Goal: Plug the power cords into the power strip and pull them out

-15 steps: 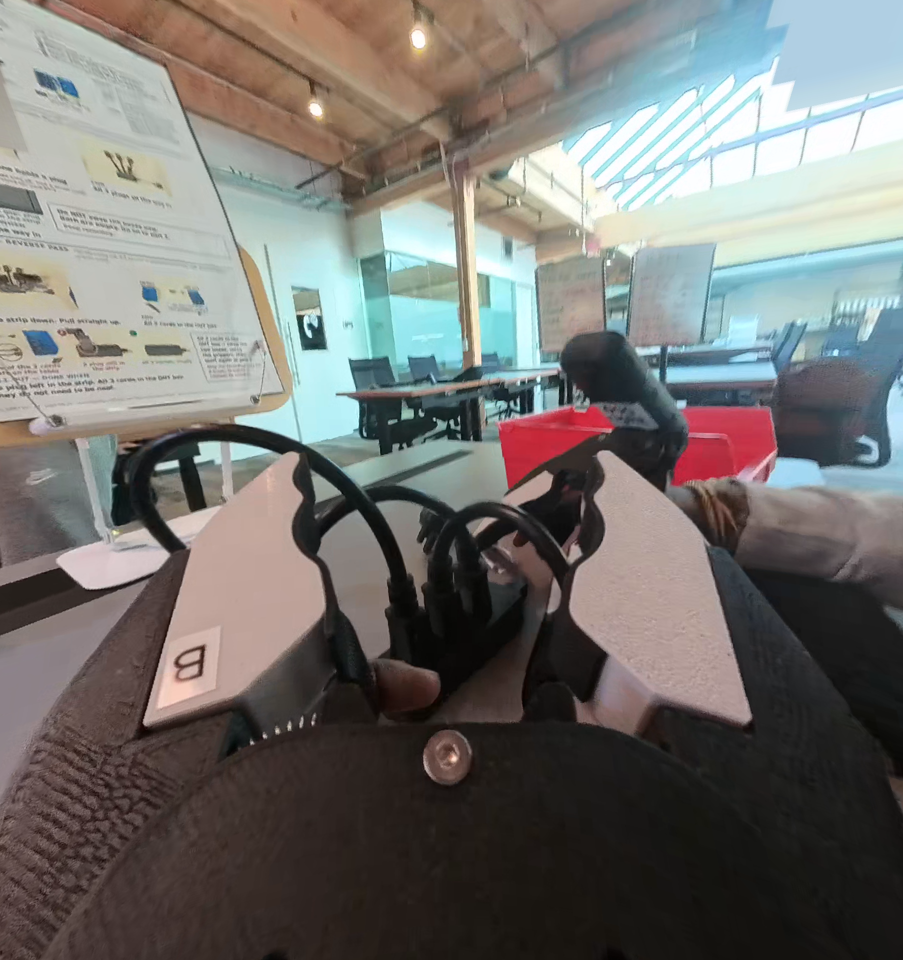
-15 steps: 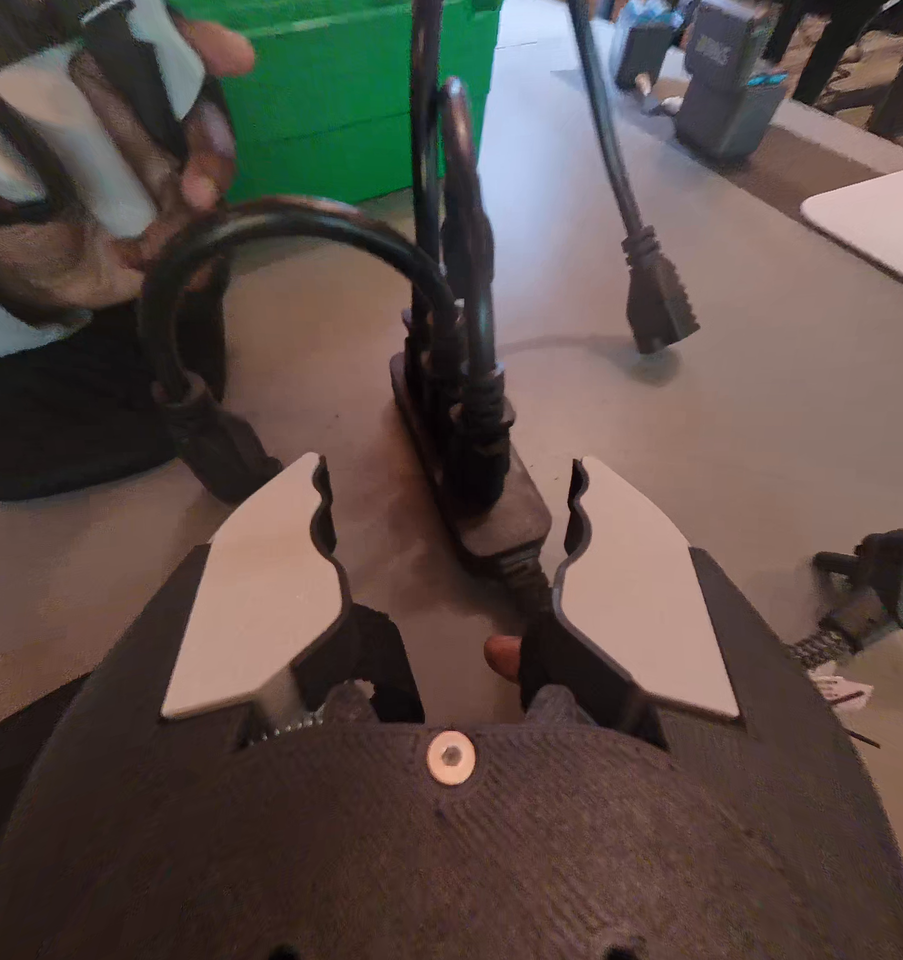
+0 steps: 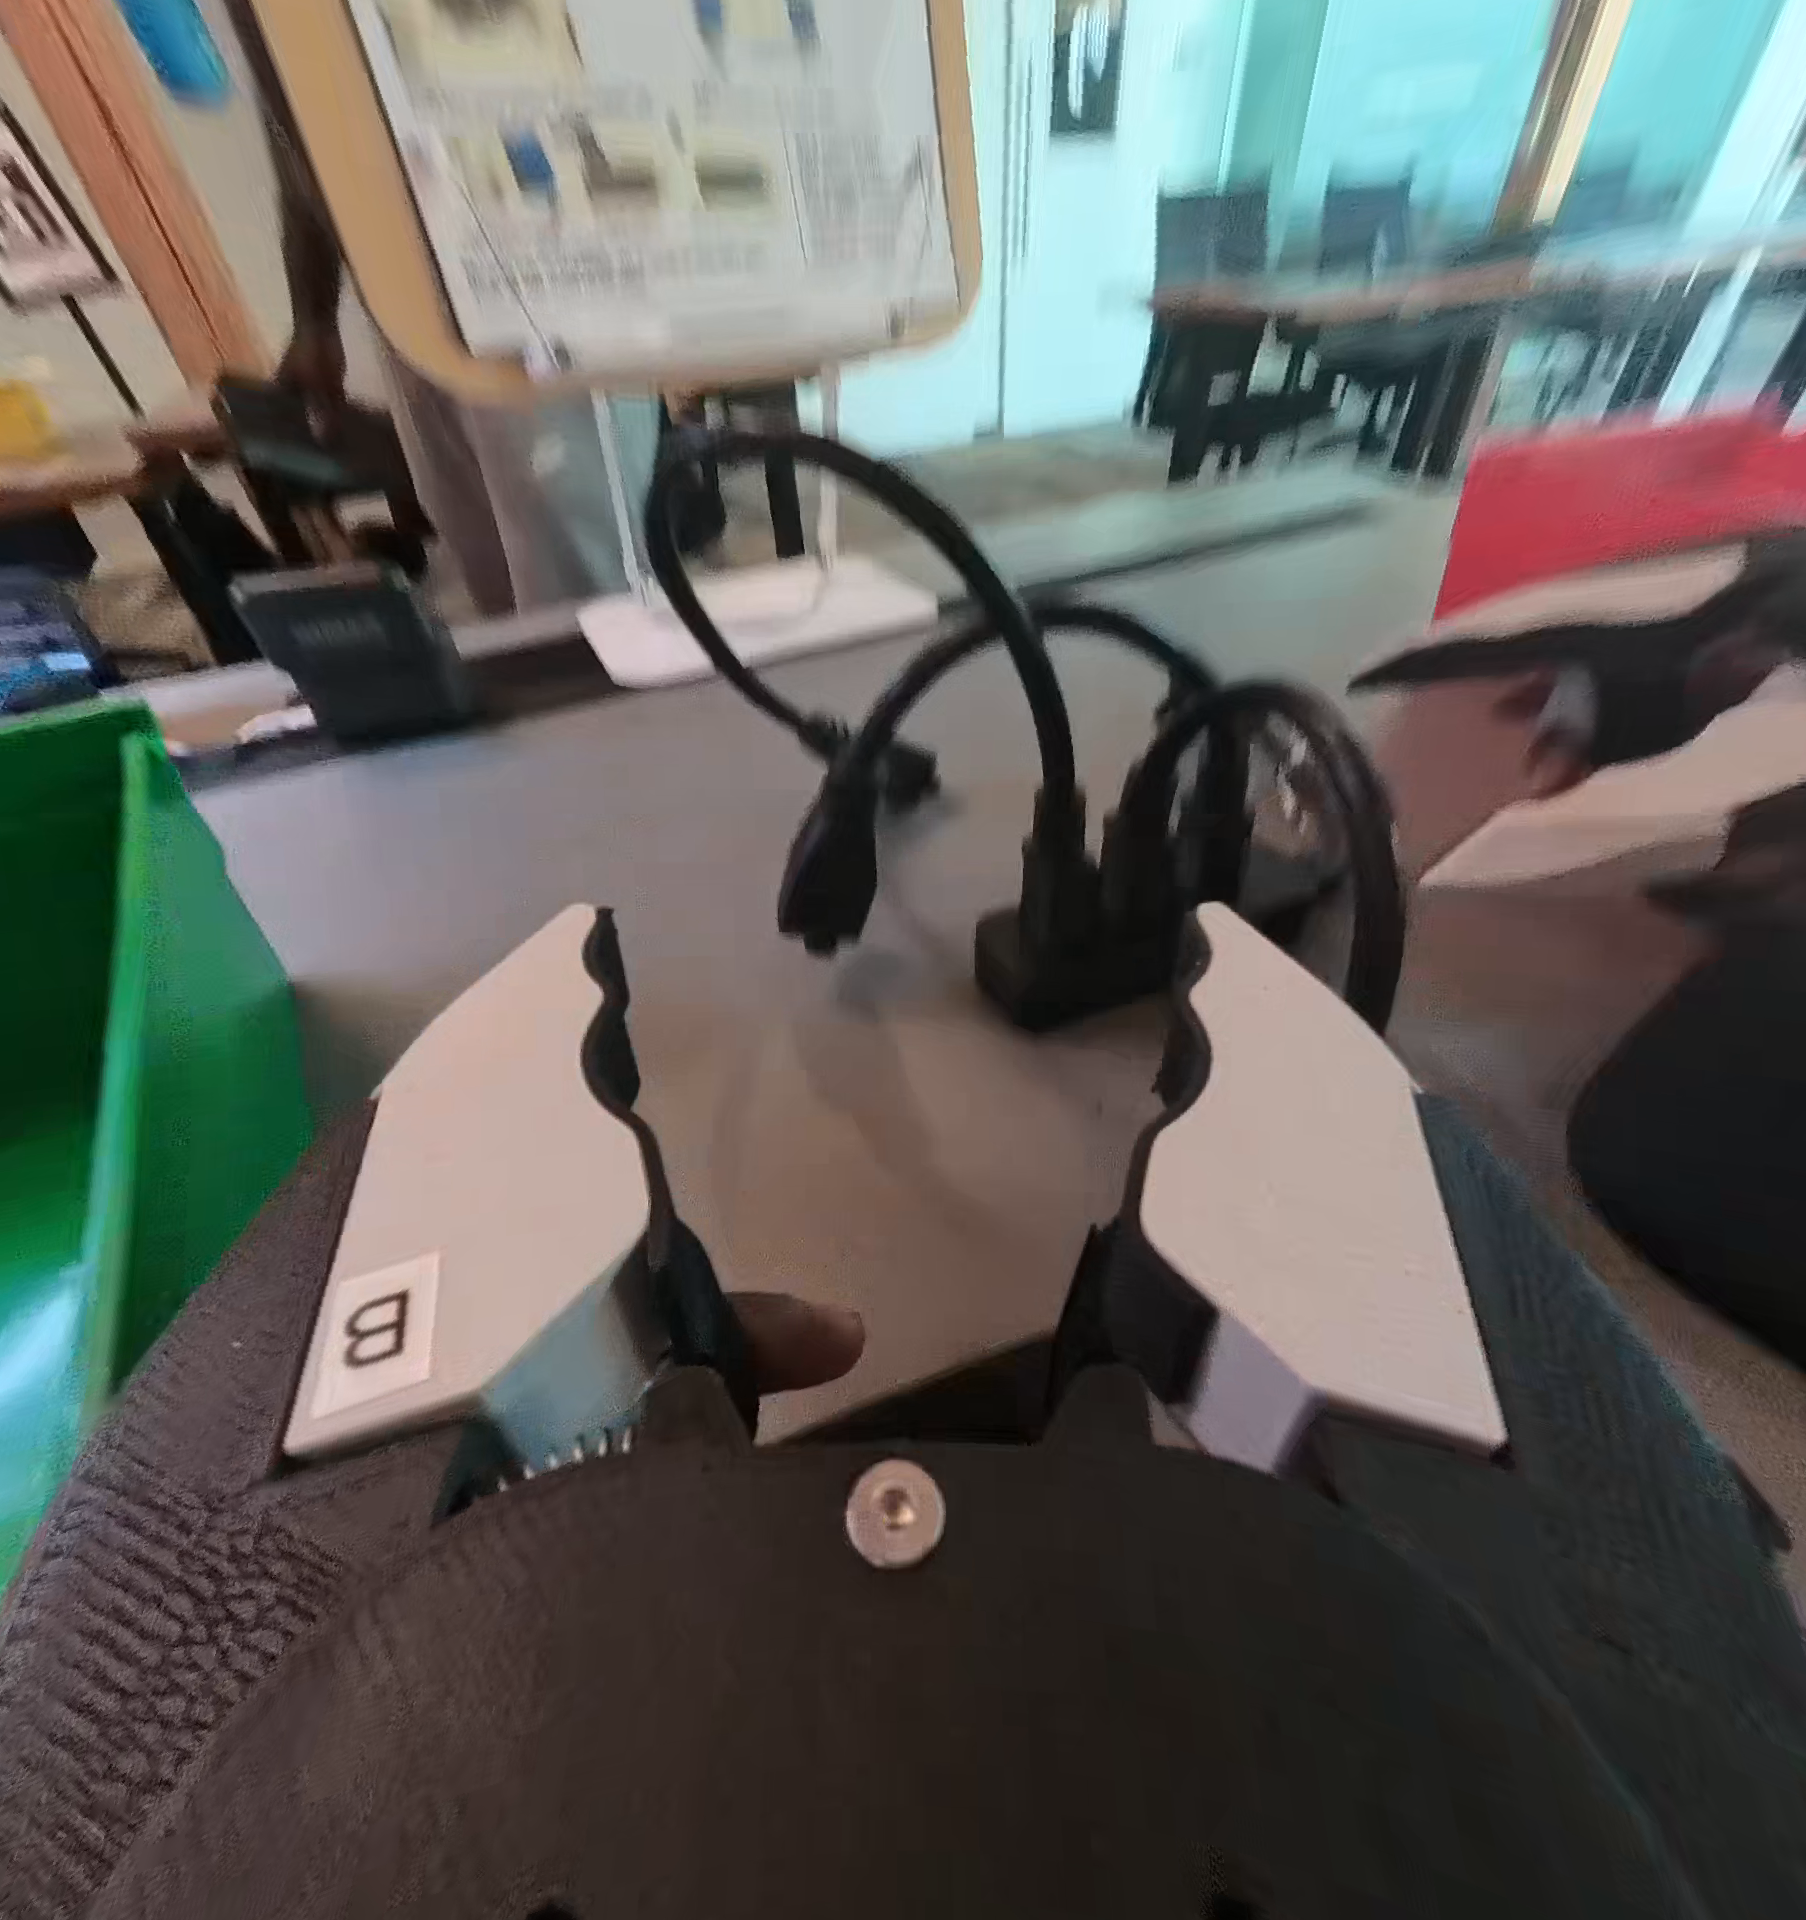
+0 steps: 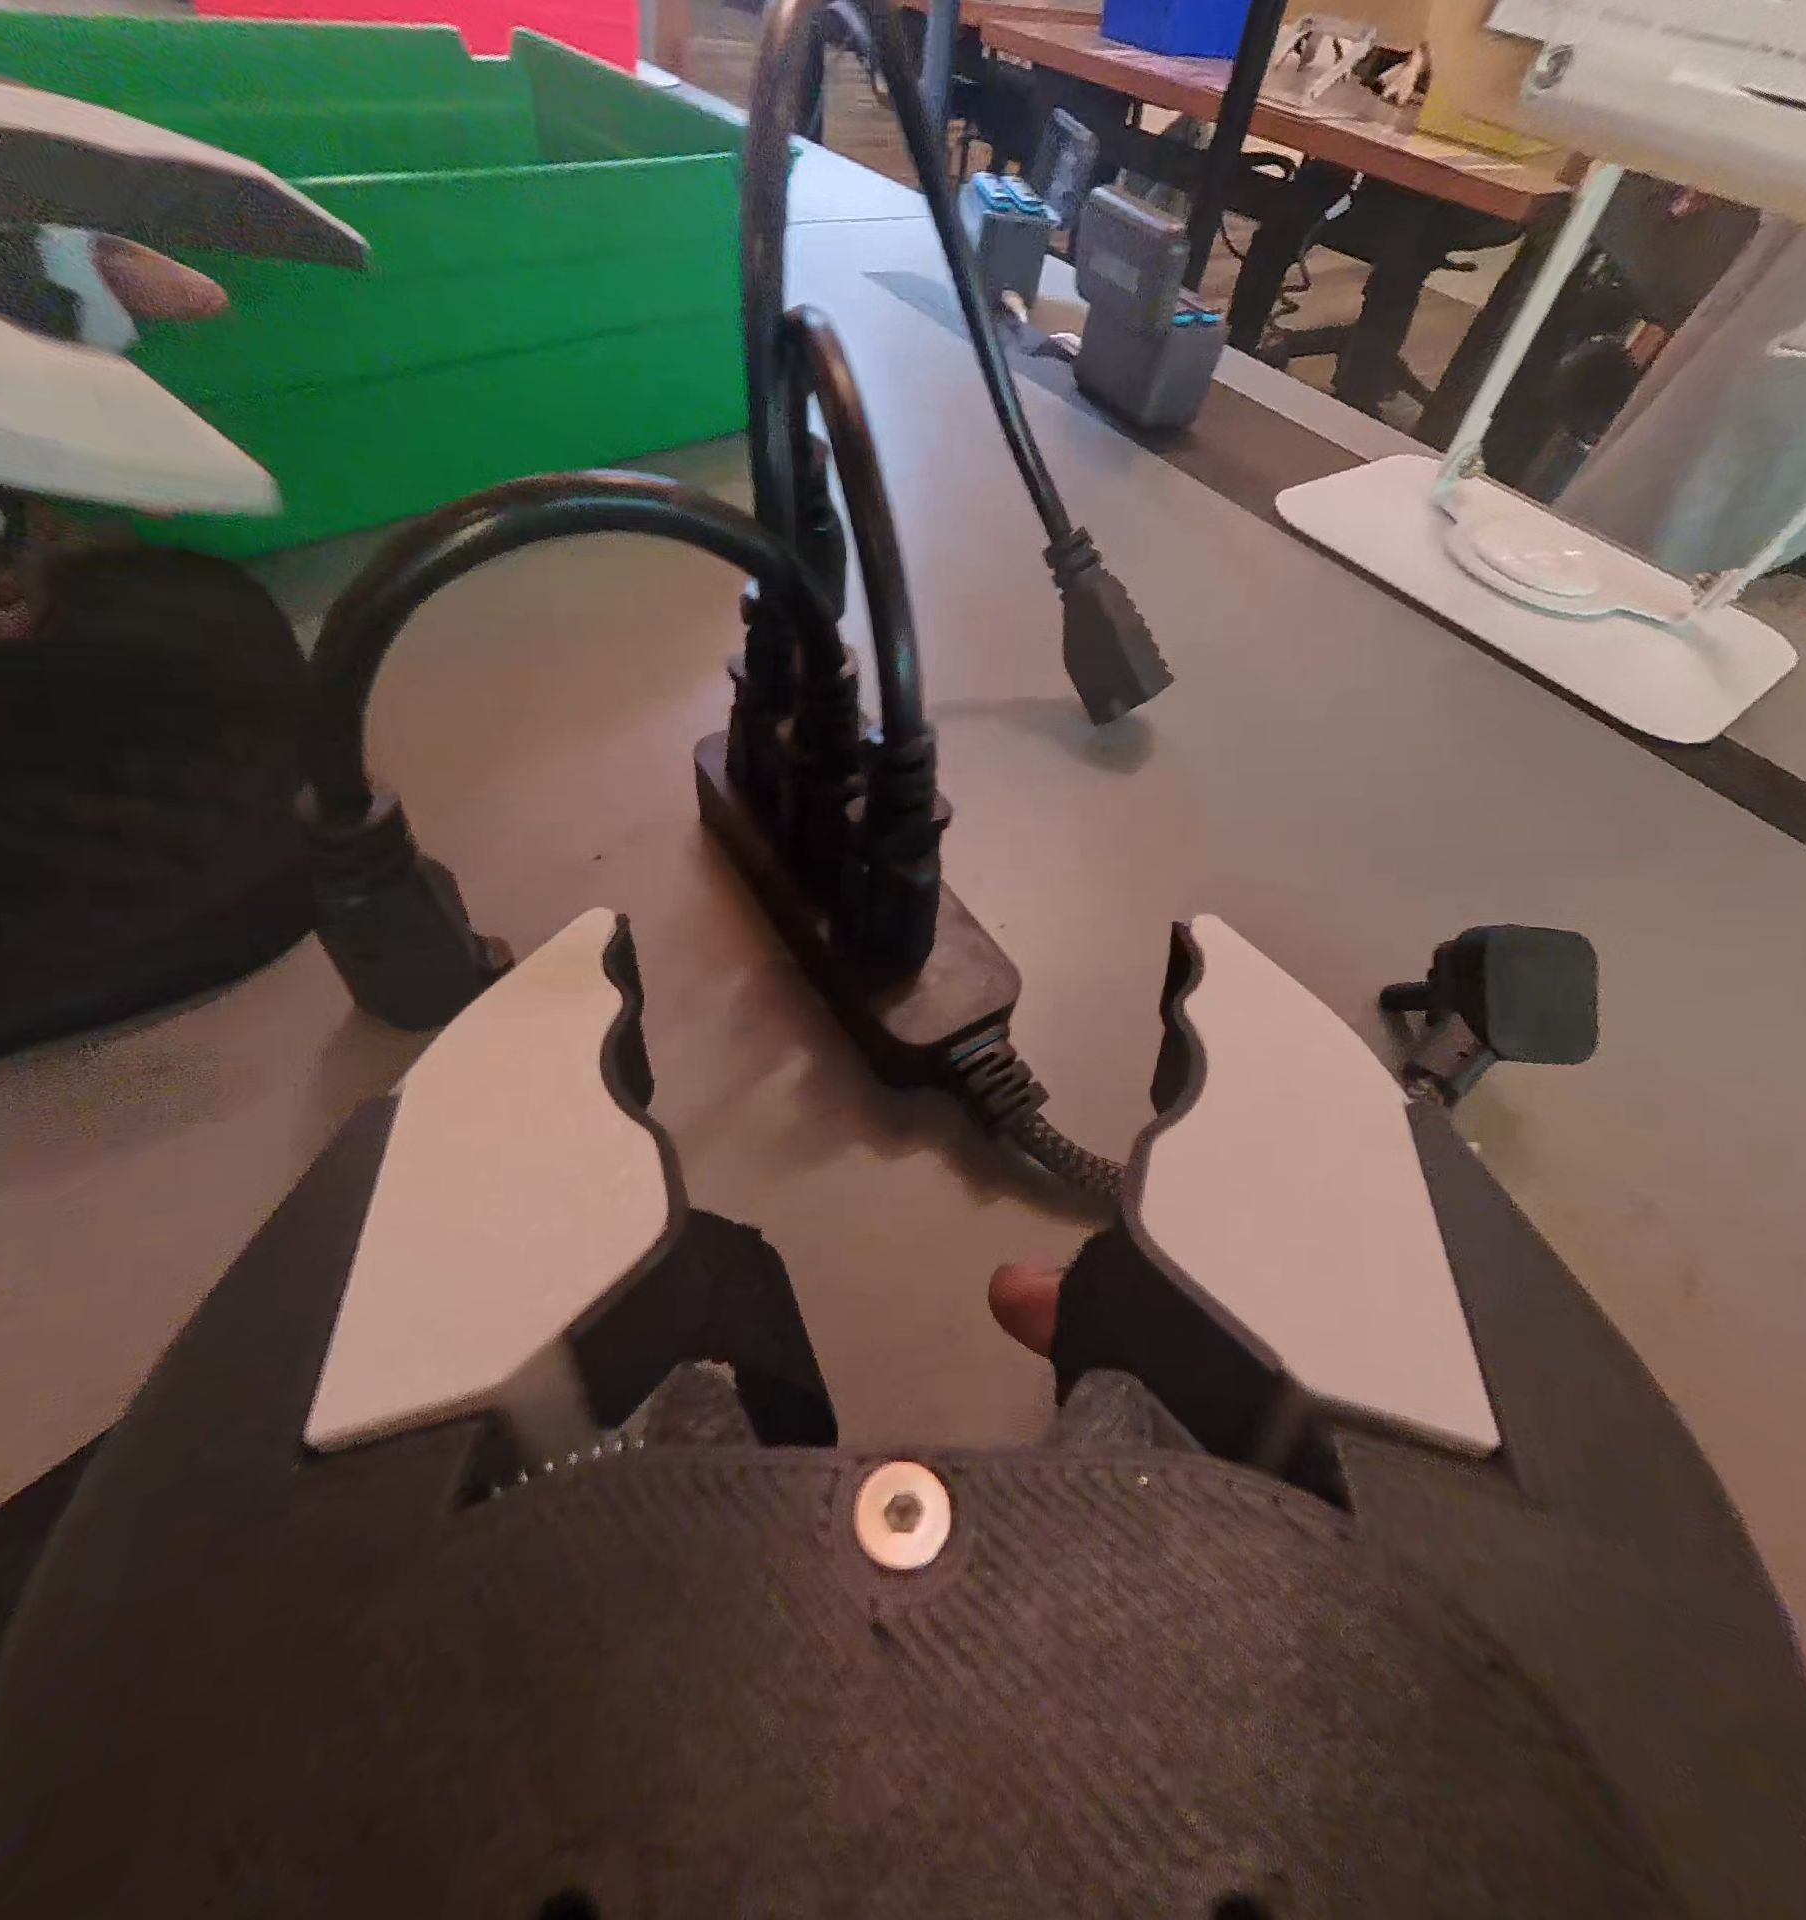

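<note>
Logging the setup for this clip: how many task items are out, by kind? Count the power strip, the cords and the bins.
Power strip: 1
Short black power cords: 3
Bins: 2, a green bin and a red bin
Total: 6

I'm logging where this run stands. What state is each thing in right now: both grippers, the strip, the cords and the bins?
left gripper: open, empty.
right gripper: open, empty.
power strip: flat on the table, cords plugged in.
power cords: plugged in, arching upward.
loose cord end: hanging free above the table.
green bin: open-topped; contents not visible.
</note>
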Available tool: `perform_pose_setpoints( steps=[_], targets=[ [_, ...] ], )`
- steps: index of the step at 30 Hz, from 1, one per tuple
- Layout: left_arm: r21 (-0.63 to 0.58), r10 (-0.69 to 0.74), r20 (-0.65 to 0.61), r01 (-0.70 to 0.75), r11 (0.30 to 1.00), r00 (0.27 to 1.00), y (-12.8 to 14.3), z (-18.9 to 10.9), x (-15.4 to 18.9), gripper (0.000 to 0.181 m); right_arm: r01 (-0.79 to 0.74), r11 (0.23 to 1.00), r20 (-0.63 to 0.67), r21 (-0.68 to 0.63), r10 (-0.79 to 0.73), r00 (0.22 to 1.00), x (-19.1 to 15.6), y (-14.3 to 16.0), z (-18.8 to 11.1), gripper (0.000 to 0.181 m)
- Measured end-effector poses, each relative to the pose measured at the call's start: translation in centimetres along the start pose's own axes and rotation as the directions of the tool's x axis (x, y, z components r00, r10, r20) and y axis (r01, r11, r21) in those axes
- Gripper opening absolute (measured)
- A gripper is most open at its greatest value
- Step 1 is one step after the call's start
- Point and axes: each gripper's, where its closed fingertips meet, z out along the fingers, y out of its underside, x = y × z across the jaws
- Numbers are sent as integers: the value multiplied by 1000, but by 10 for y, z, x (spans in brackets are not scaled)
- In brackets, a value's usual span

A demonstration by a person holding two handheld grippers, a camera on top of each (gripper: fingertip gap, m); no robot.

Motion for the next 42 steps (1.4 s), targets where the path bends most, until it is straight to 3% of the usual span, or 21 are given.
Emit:
perform_pose_setpoints(
  steps=[4,7,12,18,23,29,35,42],
  targets=[
    [-252,92,45,-78,965,995,42,15,2,103,52,998,14,-30,-51,999,-7,4,3,91],
    [-306,143,108,-104,946,984,49,18,-3,103,37,999,-14,-16,-37,999,-3,2,1,91],
    [-275,153,190,-97,957,970,44,14,-12,104,-18,1000,-218,-17,14,976,16,-3,-16,98],
    [-283,113,264,-35,959,958,36,6,-13,112,-131,991,-364,27,131,922,4,-4,-47,101],
    [-222,74,338,3,975,938,26,-2,-5,116,-226,968,-293,112,249,923,-29,-11,-57,101],
    [-208,92,345,-19,978,934,26,-4,10,118,-230,965,-274,130,258,927,-56,-16,-65,109],
    [-193,90,318,-29,981,944,18,-8,19,118,-212,968,-280,134,242,929,-56,-18,-69,109],
    [-236,33,244,26,971,969,36,-20,24,116,-256,961,-271,108,276,922,-50,1,-69,104]
  ],
)
